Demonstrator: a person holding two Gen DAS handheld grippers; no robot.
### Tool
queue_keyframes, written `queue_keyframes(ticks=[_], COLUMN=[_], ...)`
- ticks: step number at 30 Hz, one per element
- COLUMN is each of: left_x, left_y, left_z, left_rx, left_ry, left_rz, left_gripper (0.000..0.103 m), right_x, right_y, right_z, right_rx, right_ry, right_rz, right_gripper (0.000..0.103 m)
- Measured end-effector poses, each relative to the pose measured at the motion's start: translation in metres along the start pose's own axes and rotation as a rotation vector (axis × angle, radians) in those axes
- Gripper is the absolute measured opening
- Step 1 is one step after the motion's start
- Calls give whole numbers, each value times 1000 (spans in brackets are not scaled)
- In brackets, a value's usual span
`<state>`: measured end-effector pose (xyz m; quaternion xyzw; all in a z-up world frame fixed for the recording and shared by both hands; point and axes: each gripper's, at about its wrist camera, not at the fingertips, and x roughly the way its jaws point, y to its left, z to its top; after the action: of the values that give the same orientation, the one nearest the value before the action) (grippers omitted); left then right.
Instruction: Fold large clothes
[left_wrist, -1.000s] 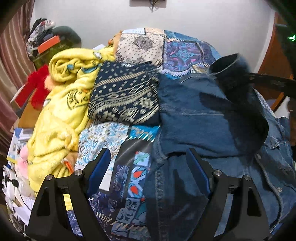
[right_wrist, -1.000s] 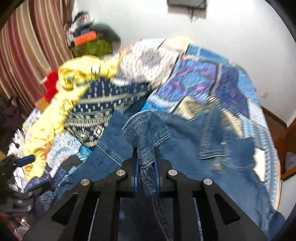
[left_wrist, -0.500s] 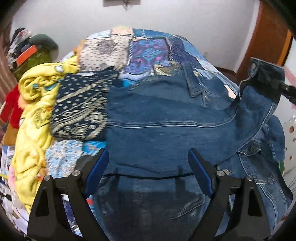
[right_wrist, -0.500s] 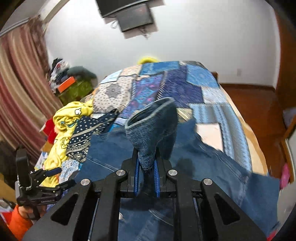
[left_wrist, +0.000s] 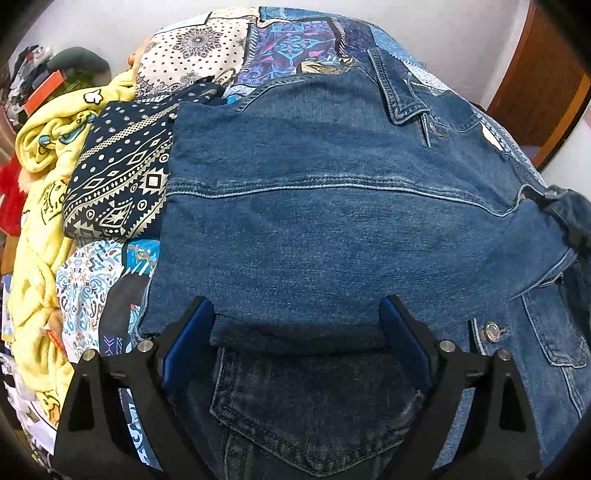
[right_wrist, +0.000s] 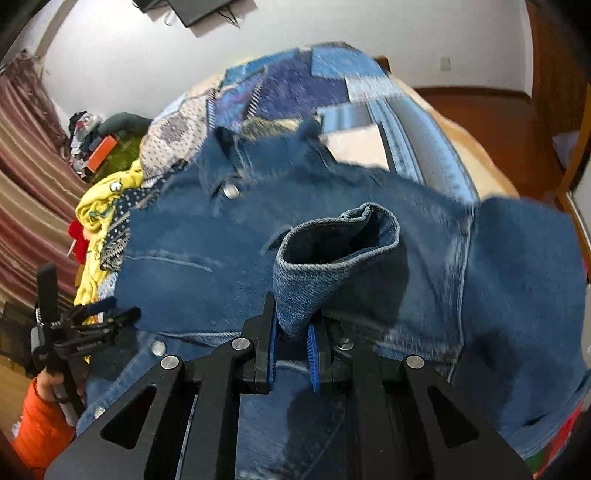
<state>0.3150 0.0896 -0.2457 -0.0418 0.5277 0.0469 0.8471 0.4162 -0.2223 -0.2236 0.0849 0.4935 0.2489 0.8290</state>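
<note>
A denim jacket (left_wrist: 332, 206) lies spread over a patchwork quilt (left_wrist: 295, 44) on a bed, its collar (left_wrist: 402, 96) toward the far wall and a metal button (left_wrist: 490, 329) showing on the near right panel. The left gripper (left_wrist: 295, 332) hangs over the jacket's near edge; its jaws stand wide and are opening, with a folded band of denim lying between the blue pads (left_wrist: 184, 343) but not pressed by them. The right gripper (right_wrist: 291, 350) has its jaws nearly closed on a sleeve cuff (right_wrist: 332, 258), which stands up from the pads as an open, rolled ring of cloth above the rest of the jacket. Left of the jacket, touching its edge, lies a navy cloth with white geometric print (left_wrist: 118, 184), and beyond that a yellow blanket (left_wrist: 40, 206) bunched along the bed's side. In the right wrist view, which is blurred, the left gripper appears at the lower left, held by a hand (right_wrist: 51, 384) emerging from an orange sleeve (right_wrist: 40, 432). Striped curtains (right_wrist: 26, 155) hang behind.
</note>
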Motion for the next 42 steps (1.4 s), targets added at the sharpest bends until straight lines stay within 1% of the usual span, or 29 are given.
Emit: queue_keyframes(ticks=[3, 4, 5, 7, 8, 9, 10, 12, 16, 18, 21, 24, 27, 29, 32, 34, 35, 37, 40, 42], left_x=[0, 0, -1, 0, 1, 1, 1, 1, -1, -5, -14, -31, -51, -64, -76, -80, -81, -82, -82, -82], left_y=[-1, -1, -2, -1, 0, 0, 1, 1, 0, -2, -7, -17, -31, -41, -55, -62, -66, -74, -80, -80], left_z=[-3, -5, -6, -6, -6, -7, -7, -7, -7, -6, -6, -2, 6, 11, 16, 16, 15, 15, 14, 14], left_rx=[7, 5, 3, -4, -7, -9, -11, -13, -11, -13, -2, 15, 33, 37, 28, 31, 39, 55, 70, 64], left_ry=[-12, -17, -21, -24, -25, -26, -27, -26, -18, -12, -10, -53, -106, -139, -159, -161, -165, -176, -171, -166], left_rz=[8, 12, 17, 22, 20, 18, 15, 13, 27, 41, 45, 31, 9, -17, -69, -88, -85, -61, -48, -52], left_gripper=[94, 95, 96, 98, 98, 98, 98, 98, 98, 98, 98, 98, 98, 98, 98, 98, 98, 98, 98, 98], right_x=[4, 4, 5, 5, 5, 3, 0, -8, -34, -49, -81, -107, -130, -138, -143, -141, -139, -133, -118, -108], right_y=[-6, -7, -9, -12, -14, -16, -18, -21, -29, -31, -40, -51, -73, -88, -119, -139, -152, -170, -189, -198], right_z=[-6, -8, -10, -14, -15, -16, -18, -20, -25, -26, -29, -32, -38, -43, -53, -62, -69, -77, -83, -82], right_rx=[7, 4, 3, 6, 8, 13, 14, 10, 51, 74, 112, 153, 204, 242, 333, 413, 464, 526, 576, 598], right_ry=[36, 45, 54, 74, 84, 87, 87, 81, 55, 22, -55, -125, -181, -197, -195, -183, -176, -155, -111, -103], right_rz=[-17, -29, -39, -79, -104, -126, -151, -179, -148, -139, -133, -141, -187, -219, -240, -224, -207, -174, -149, -124], right_gripper=[13, 19, 21, 38, 43, 51, 56, 58, 60, 61, 67, 73, 74, 76, 77, 77, 77, 77, 77, 77])
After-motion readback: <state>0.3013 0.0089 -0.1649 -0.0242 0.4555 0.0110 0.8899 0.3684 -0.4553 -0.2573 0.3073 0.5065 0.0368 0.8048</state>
